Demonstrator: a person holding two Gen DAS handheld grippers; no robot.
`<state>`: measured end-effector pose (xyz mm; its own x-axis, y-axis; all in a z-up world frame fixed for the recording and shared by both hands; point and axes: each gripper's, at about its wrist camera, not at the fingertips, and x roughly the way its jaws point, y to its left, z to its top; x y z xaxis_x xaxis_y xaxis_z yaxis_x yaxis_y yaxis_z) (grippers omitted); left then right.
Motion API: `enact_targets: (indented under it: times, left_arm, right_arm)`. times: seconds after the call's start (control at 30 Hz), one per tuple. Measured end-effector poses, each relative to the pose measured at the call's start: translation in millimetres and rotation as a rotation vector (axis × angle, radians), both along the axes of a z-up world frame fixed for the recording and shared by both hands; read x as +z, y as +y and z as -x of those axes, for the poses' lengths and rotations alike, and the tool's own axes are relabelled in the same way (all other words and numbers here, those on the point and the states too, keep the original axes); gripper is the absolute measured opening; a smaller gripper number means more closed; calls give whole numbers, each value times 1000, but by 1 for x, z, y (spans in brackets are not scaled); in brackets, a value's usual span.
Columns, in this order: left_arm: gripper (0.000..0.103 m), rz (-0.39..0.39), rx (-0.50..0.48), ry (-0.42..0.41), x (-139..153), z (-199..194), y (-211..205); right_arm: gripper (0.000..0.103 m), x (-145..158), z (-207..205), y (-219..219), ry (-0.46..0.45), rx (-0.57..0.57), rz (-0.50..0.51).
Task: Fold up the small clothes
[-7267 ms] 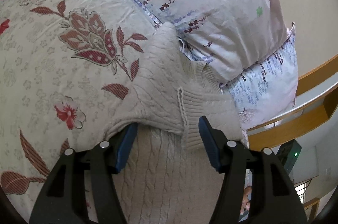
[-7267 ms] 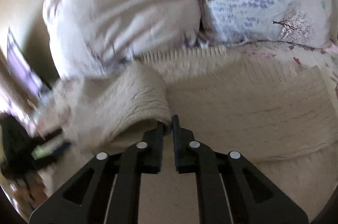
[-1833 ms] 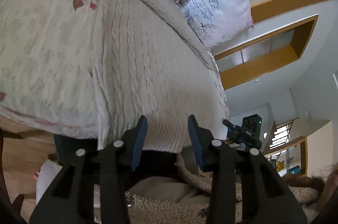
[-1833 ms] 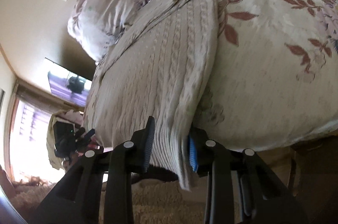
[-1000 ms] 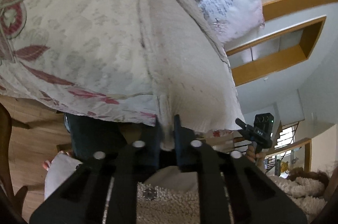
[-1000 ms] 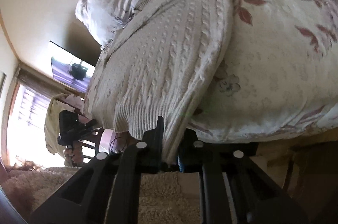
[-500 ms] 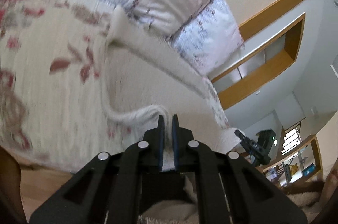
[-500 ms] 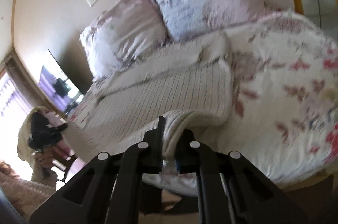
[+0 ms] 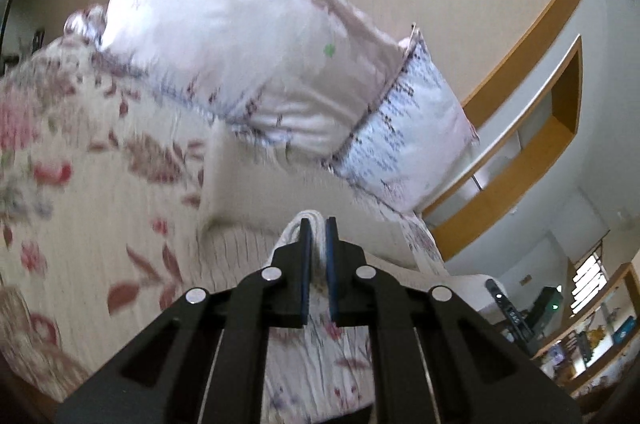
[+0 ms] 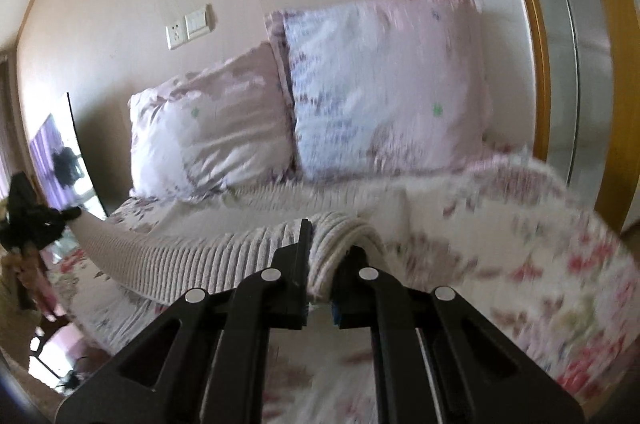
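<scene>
Both tongs pinched tight on sweater (image 10: 224, 248) hem: left gripper (image 9: 319, 242), right gripper (image 10: 320, 256), frame centre, hem raised over bed (image 9: 80, 224). Step: bottom-to-top fold. Next: carry hem twd pillows (image 10: 384, 84), level.

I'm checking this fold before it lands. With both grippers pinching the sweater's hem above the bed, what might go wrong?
The left gripper pinches only a thin edge of the sweater, so the knit may slip out. The hem sags between the left and right gripper, so the fold may land uneven. Carried too far, it could hit the pillows.
</scene>
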<state>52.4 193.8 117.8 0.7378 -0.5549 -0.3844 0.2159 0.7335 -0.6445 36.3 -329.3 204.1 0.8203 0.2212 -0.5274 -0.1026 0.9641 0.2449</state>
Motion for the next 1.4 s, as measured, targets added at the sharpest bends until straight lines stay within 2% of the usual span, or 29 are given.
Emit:
enact_targets:
  times: [0.13,0.27,0.4,0.5,0.63,0.7,0.8,0.83,0.93,1.03,1.1,1.17,1.23,1.27,1.3,1.33,1.37,1.4]
  left_arm:
    - [6,-50,30,-50,24,-24,-3]
    - [6,-78,56,-90,41,-51,-7]
    - [6,-100,105,-119,52,-88,-10]
    - [2,-112,145,-128,48,-114,-11]
    - [2,-116,146,-39,11,-156,-19]
    - [2,-126,131,60,-22,-181,-25]
    - [2,-116,113,179,-60,-210,-32]
    - [2,-111,113,195,-66,-216,-32]
    - [2,-71,115,180,-64,-225,-30]
    - [2,-84,132,152,-54,-233,-30]
    - [2,-84,146,175,-57,-242,-31]
    - [2,-66,153,214,-64,-248,-28]
    - [6,-42,160,251,-71,-253,-26]
    - [12,-37,166,255,-72,-252,-24]
    - [30,-35,166,255,-73,-251,-23]
    - [48,-39,172,254,-72,-248,-22]
    - [53,-46,181,252,-71,-244,-19]
    - [55,-59,182,246,-68,-239,-16]
  right_arm:
    - [8,16,-23,10,-63,-24,82]
    - [8,23,-50,17,-103,-56,119]
    - [8,21,-80,23,-120,-88,137]
    - [8,11,-106,26,-106,-97,129]
    - [8,-26,-149,34,-14,-112,141]
    - [8,-54,-174,32,74,-126,143]
    - [8,-90,-201,23,210,-154,78]
    - [8,-101,-208,18,250,-173,47]
    - [8,-105,-216,7,263,-200,-34]
    - [8,-100,-223,9,251,-195,-51]
    - [8,-108,-237,10,306,-198,-73]
    - [9,-126,-254,7,410,-217,-124]
    - [14,-141,-261,3,487,-242,-170]
    - [22,-144,-262,1,499,-248,-183]
    - [27,-143,-261,0,500,-249,-198]
    - [38,-141,-259,-1,493,-245,-205]
    - [45,-137,-256,-2,482,-238,-210]
    - [58,-129,-250,-3,458,-245,-191]
